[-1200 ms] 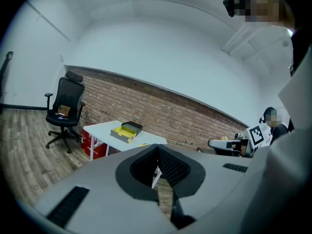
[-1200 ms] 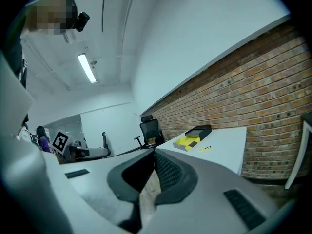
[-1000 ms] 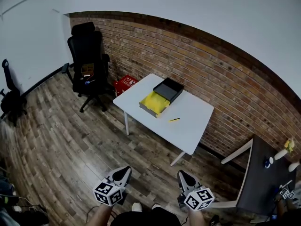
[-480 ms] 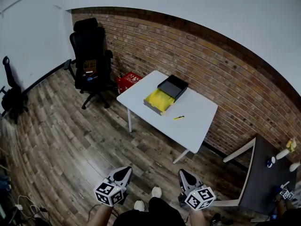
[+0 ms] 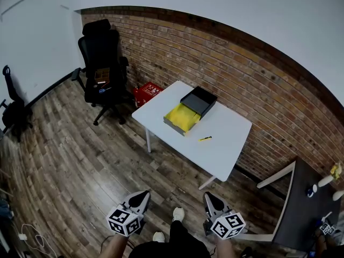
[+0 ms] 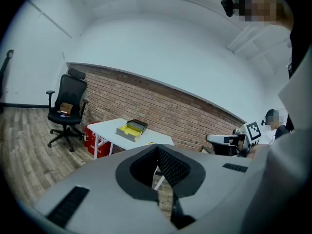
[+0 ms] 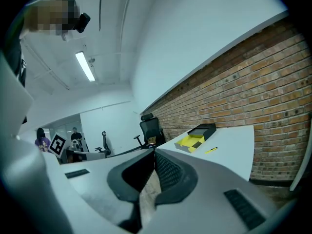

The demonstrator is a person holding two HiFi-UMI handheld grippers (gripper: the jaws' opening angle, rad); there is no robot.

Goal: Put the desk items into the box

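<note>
Left gripper [image 5: 142, 196] and right gripper [image 5: 208, 199] held side by side low before the person, both pointing forward near level, each pair of jaws closed with nothing between, yellow-lined box [image 5: 181, 117] on white table [image 5: 228, 147] well ahead of both jaw tips, yellow pen [image 5: 205, 138] near the box on the right gripper's side

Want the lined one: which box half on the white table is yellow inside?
The front half, on the table's near side; the rear half, toward the brick wall, is black.

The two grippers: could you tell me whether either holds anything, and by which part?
Nothing is held: the left gripper and the right gripper both have their jaws together and empty.
</note>
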